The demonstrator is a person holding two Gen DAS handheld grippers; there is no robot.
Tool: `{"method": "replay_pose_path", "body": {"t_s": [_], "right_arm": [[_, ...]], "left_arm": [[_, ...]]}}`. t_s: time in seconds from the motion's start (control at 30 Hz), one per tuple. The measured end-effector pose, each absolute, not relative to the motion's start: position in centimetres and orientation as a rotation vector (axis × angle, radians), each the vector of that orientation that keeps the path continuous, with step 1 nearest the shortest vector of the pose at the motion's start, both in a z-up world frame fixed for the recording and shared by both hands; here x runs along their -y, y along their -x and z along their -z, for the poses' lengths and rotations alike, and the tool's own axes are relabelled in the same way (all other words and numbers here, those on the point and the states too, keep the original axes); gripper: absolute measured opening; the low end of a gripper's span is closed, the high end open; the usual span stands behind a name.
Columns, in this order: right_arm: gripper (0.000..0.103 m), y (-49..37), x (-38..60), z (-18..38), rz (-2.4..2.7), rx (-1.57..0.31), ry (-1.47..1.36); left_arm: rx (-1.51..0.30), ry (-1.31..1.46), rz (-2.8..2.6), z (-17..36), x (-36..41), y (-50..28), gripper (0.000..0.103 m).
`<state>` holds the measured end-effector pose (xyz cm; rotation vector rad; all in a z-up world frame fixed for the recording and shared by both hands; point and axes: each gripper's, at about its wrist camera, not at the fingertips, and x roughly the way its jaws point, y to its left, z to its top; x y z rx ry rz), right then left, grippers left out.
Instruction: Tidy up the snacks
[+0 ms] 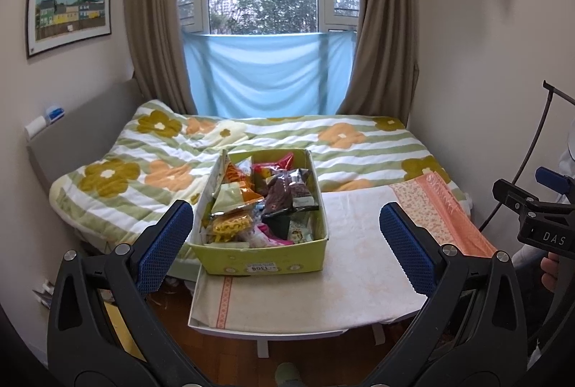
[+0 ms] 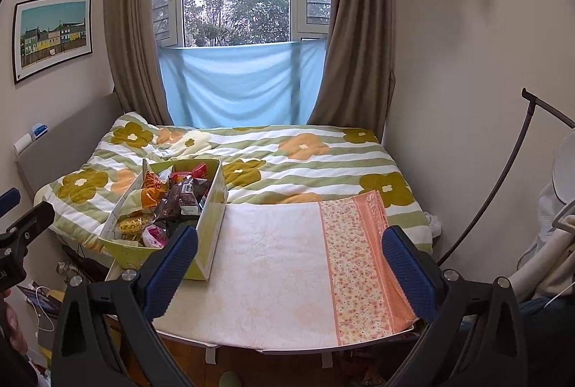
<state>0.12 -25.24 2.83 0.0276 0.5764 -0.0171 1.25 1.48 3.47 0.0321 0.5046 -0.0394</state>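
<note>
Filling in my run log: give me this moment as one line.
phase: pre-grasp | left gripper: open, empty | right gripper: open, empty | snack box: full, on cloth-covered table left side | contact: none

Box (image 1: 262, 261): yellow-green card with small pale flower marks and a white label on the near wall. Snack packets (image 1: 266, 200) inside: orange, yellow, dark brown, red and pink. Worktop (image 1: 345, 282) cloth was cream with a faint floral print; its right band (image 2: 359, 265) was peach with tiny flowers. Bed quilt (image 1: 359, 150) had green and white stripes with olive and orange flowers. Left tongs (image 1: 284, 243) and right tongs (image 2: 289, 270) were black with textured blue pads. Curtains (image 2: 354, 27) were taupe; the window cloth (image 2: 237, 81) was sky blue.
</note>
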Motion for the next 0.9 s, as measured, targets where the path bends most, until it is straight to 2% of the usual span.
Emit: {"method": "replay_pose_path", "body": {"t_s": [0.9], "right_arm": [[0.102,-0.9,25.7,-3.2,0.034,-0.585,-0.045]], "left_arm": [[-0.505,-0.047,0.039,-3.3,-1.9,-2.3,0.103]]}}
